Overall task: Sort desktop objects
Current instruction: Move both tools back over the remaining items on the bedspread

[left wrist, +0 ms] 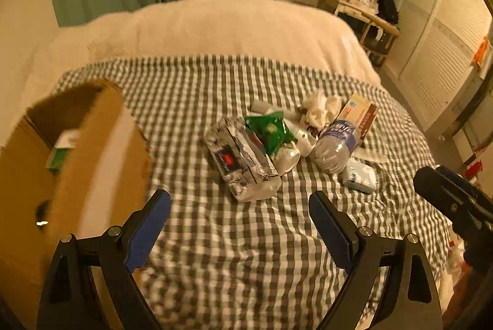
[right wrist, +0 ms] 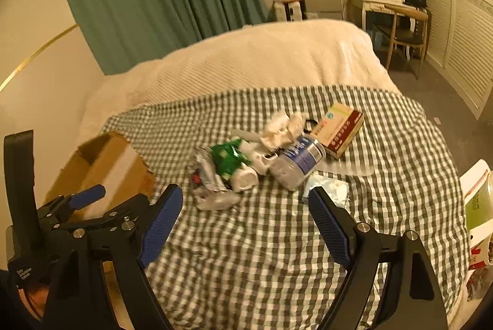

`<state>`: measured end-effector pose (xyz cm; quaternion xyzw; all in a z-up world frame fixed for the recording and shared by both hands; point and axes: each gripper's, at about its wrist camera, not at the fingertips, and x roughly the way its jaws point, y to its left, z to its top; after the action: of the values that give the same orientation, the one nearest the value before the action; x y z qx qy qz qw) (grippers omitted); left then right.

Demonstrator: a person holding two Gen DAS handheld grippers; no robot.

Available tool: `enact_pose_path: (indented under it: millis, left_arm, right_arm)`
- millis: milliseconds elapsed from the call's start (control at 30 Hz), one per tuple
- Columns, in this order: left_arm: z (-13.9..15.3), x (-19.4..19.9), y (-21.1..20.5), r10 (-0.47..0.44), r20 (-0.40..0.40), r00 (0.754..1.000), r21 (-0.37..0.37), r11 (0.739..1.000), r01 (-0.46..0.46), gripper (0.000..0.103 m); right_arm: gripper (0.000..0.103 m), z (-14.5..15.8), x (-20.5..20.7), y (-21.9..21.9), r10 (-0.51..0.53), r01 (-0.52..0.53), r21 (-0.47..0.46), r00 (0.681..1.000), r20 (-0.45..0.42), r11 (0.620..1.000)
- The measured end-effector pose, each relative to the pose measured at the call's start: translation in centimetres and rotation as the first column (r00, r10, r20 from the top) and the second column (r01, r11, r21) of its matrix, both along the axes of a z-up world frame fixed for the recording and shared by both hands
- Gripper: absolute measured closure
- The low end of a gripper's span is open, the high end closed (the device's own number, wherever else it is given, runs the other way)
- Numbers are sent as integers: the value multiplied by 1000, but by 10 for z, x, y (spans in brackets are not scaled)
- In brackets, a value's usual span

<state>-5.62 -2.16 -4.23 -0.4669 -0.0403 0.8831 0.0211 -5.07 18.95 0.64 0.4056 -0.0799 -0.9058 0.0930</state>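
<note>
Both the left gripper (left wrist: 239, 200) and the right gripper (right wrist: 245, 195) stand wide open with nothing between the fingers. The pile of clutter (left wrist: 289, 138) lies unsorted on the checked bedspread (left wrist: 234, 253); the cardboard box (left wrist: 61, 145) (left) holds little so far, so sorting looks barely started.

Both wrist views overlook the checkered cloth (left wrist: 246, 237).

The brown cardboard box (left wrist: 77, 145) was motion-blurred and cut off by the left wrist view's left edge, while the crushed clear plastic bottle (right wrist: 295, 165) hid part of the white comb (right wrist: 348, 168).
</note>
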Motion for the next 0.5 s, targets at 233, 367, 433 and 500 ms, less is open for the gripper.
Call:
enact_pose_path:
  millis: [233, 367, 433, 500]
  left_arm:
    - [-40, -35, 16, 36, 32, 999, -17, 999, -35, 9]
    - [-69, -54, 19, 73, 80, 994, -16, 997, -71, 10]
    - [-80, -59, 17, 96, 100, 990, -18, 995, -95, 10]
    - [-90, -65, 16, 116, 112, 987, -17, 993, -115, 10]
  right_arm:
    - [19, -36, -36, 16, -6, 4, 34, 999, 47, 999]
    - [19, -55, -53, 31, -16, 12, 73, 998, 53, 997]
    - [19, -67, -59, 40, -29, 23, 75, 997, 73, 997]
    - [19, -81, -66, 50, -46, 39, 73, 994, 99, 997]
